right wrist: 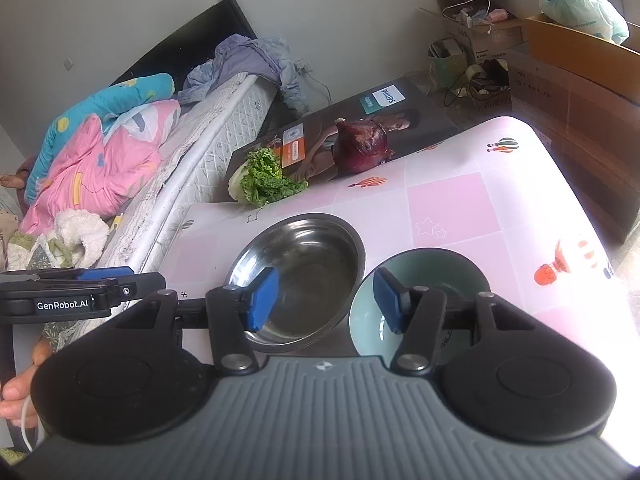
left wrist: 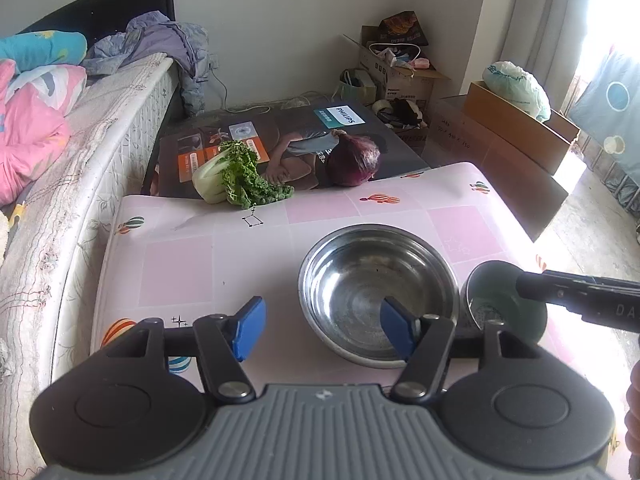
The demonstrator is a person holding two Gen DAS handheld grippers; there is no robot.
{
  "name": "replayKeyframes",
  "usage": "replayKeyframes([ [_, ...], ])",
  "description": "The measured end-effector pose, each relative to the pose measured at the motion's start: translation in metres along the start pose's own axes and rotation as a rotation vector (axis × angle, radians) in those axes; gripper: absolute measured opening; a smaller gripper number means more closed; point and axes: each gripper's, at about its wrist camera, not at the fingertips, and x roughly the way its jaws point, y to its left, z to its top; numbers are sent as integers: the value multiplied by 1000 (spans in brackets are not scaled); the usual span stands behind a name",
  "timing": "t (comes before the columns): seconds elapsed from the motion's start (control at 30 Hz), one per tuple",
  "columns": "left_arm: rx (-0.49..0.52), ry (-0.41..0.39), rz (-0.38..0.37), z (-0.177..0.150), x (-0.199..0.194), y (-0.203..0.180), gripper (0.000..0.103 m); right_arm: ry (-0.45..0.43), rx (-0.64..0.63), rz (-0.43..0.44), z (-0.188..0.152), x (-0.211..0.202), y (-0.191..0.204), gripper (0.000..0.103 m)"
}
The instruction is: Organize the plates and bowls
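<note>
The left gripper (left wrist: 322, 330) hangs above the near part of the table (left wrist: 180, 264), jaws apart with nothing between them; its right pad (left wrist: 396, 330) overlaps the near rim of the steel bowl (left wrist: 378, 292) in the picture, though whether it touches cannot be told. The steel bowl stands upright on the pink cloth, and the green bowl (left wrist: 506, 304) sits just beside it on the right, rims close or touching. The right gripper (right wrist: 326, 300) also stands apart and empty, tilted down over both bowls: its left pad (right wrist: 262, 300) lies over the steel bowl (right wrist: 304, 272), its right pad (right wrist: 390, 300) over the near left rim of the green bowl (right wrist: 432, 280). In the right view a hand (right wrist: 18, 390) shows at the lower left edge, mostly cut off, under the other gripper's side. In the left view the right gripper's dark finger crosses the green bowl and hides part of it. Farther out, a leafy green (left wrist: 236, 176) and a red onion (left wrist: 354, 160) rest at the far table edge against a printed box (left wrist: 248, 140); a bed (left wrist: 80, 140) runs along the left
</note>
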Motion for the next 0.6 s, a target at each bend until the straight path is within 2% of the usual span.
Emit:
replayKeyframes([
  [0.17, 10, -25, -25, -10, -26, -9, 71, -15, -12, -9, -13, -39, 3, 54],
  [0.37, 41, -14, -40, -24, -41, -25, 76, -49, -14, -17, -29, -86, -2, 55],
  [0.6, 52, 9, -62, -42, -46, -48, 76, -67, 10, -9, -51, -120, -19, 56],
])
